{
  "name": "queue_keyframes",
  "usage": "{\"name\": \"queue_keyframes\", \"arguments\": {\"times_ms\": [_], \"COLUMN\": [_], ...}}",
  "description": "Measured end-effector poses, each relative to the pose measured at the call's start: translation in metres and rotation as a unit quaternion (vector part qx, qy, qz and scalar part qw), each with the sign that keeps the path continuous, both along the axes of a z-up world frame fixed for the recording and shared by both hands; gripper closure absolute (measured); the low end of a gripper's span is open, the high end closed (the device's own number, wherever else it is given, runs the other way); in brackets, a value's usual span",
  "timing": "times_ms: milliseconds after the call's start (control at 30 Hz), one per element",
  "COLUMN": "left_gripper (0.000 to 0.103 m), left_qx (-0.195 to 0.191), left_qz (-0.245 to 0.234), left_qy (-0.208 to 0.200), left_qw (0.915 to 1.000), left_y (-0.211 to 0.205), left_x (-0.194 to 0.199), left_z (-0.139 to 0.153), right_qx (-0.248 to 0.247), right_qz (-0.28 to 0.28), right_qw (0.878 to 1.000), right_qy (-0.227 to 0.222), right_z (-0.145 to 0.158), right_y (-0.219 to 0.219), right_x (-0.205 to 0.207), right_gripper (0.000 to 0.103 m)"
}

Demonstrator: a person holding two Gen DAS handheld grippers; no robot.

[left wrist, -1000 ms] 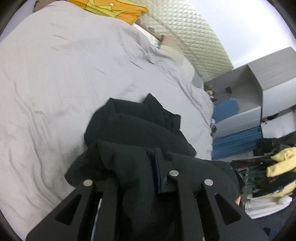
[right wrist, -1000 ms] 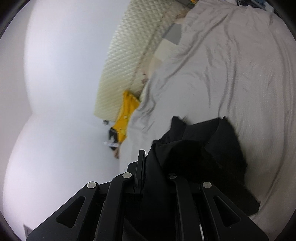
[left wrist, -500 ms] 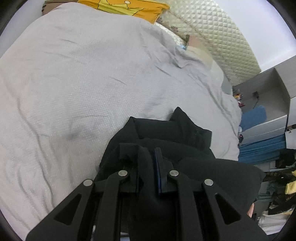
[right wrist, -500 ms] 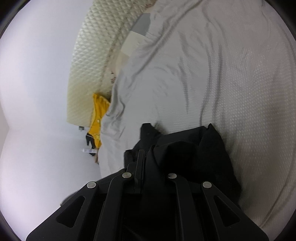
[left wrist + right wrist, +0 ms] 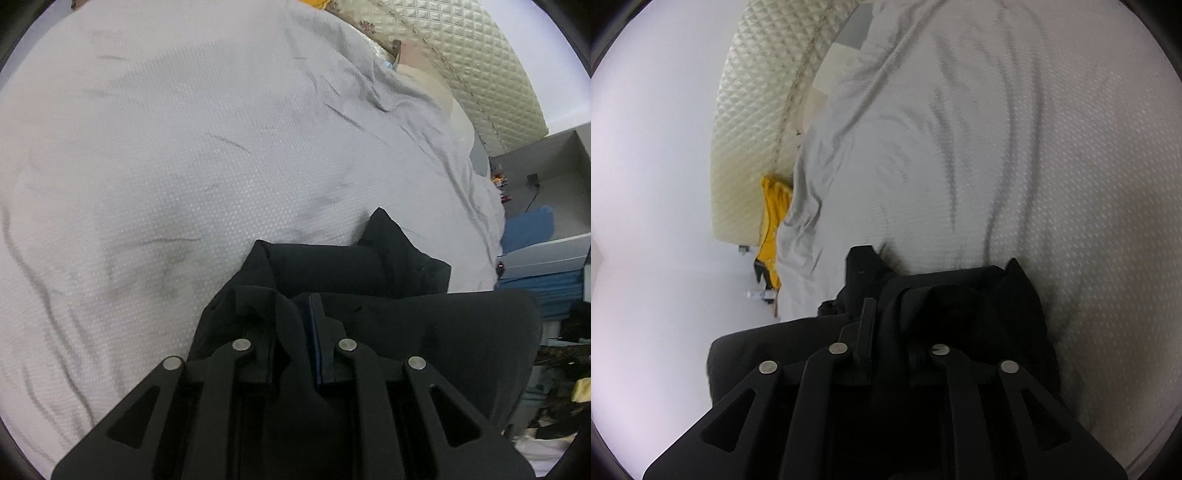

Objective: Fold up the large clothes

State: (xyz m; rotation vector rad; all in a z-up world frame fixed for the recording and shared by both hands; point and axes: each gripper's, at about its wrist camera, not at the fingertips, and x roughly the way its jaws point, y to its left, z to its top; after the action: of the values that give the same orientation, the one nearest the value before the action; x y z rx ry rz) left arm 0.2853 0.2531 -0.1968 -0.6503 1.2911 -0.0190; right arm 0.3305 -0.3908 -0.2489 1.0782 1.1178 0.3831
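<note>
The left claw (image 5: 293, 325) is pinching a bunched fold of the black garment (image 5: 388, 273), its two fingers drawn narrow with dark cloth packed between them and spilling back over the linkage. The right claw (image 5: 886, 332) is gripping the same black garment (image 5: 960, 295) in the same way, fingers close together with fabric wedged in the gap. In the left wrist view the garment is lying at the near edge of the bed, on the pale grey bedsheet (image 5: 184, 166), with a pointed corner of cloth sticking up toward the middle of the bed and a wide dark panel trailing off to the right, past the mattress edge. In the right wrist view the cloth is heaping up just ahead of the fingers, one flap poking out on the left and another on the right, while a further stretch is hanging to the lower left off the sheet (image 5: 997, 147). The quilted cream headboard (image 5: 461, 48) is standing at the far end of the bed, and a yellow pillow (image 5: 774, 221) is sitting against the headboard (image 5: 753, 110) beside the sheet. Blue folded fabric (image 5: 528, 229) is resting on grey shelving (image 5: 554, 177) beyond the bed's right side.
</note>
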Motion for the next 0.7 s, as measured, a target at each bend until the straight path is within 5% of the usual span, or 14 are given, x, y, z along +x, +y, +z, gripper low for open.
{"name": "queue_keyframes", "arguments": {"times_ms": [233,300,333,400,500,700], "left_gripper": [0.082,0.066,0.058,0.022,0.022,0.022], "left_qx": [-0.072,-0.076,-0.062,-0.020,0.019,0.097], "left_qz": [0.016,0.026,0.030,0.041,0.037,0.015], "left_qy": [-0.021,-0.032,-0.044,-0.073,-0.109,-0.190], "left_qw": [0.9971,0.9963,0.9966,0.9962,0.9932,0.9769], "left_y": [0.027,0.035,0.040,0.050,0.059,0.040], "left_x": [-0.017,-0.027,-0.033,-0.048,-0.068,-0.109], "left_z": [0.004,0.013,0.021,0.042,0.067,0.106], "right_qx": [0.032,0.023,0.018,-0.002,-0.103,-0.214], "right_qz": [0.032,0.038,0.038,0.033,0.022,0.019], "right_qw": [0.999,0.999,0.999,0.999,0.993,0.971], "right_qy": [-0.020,-0.028,-0.030,-0.034,-0.046,-0.109], "right_z": [0.009,0.016,0.020,0.030,0.058,0.119], "right_y": [-0.015,-0.019,-0.022,-0.029,-0.041,-0.033], "right_x": [-0.005,-0.010,-0.013,-0.020,-0.034,-0.068], "right_gripper": [0.062,0.058,0.057,0.056,0.047,0.042]}}
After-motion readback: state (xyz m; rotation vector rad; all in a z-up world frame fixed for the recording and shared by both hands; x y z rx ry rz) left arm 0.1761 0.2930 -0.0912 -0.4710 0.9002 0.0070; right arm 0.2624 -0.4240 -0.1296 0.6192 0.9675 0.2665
